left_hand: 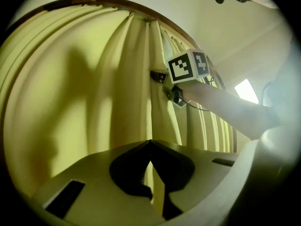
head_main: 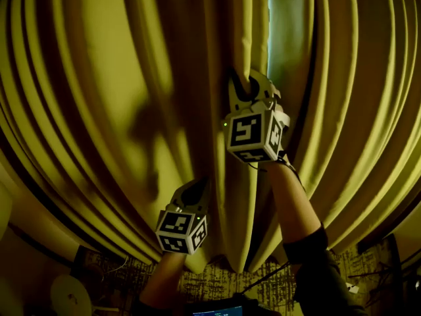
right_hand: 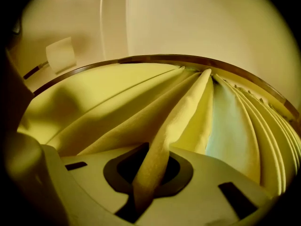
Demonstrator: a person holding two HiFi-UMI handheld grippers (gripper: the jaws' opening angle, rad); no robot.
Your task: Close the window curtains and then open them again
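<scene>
Clamped w/ right tool (head_main: 248, 85) on leading fold of yellow curtain (head_main: 85, 110), hanging pleated across window. Pinched lower w/ left tool (head_main: 194, 191), shut tight on same fabric. Prob soft, light, slippy: grab bunched edge, pull level, no yanking.

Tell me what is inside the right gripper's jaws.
A fold of the yellow curtain runs between the jaws of the right gripper, which are shut on it. Whatever lies behind the fabric is covered.
</scene>
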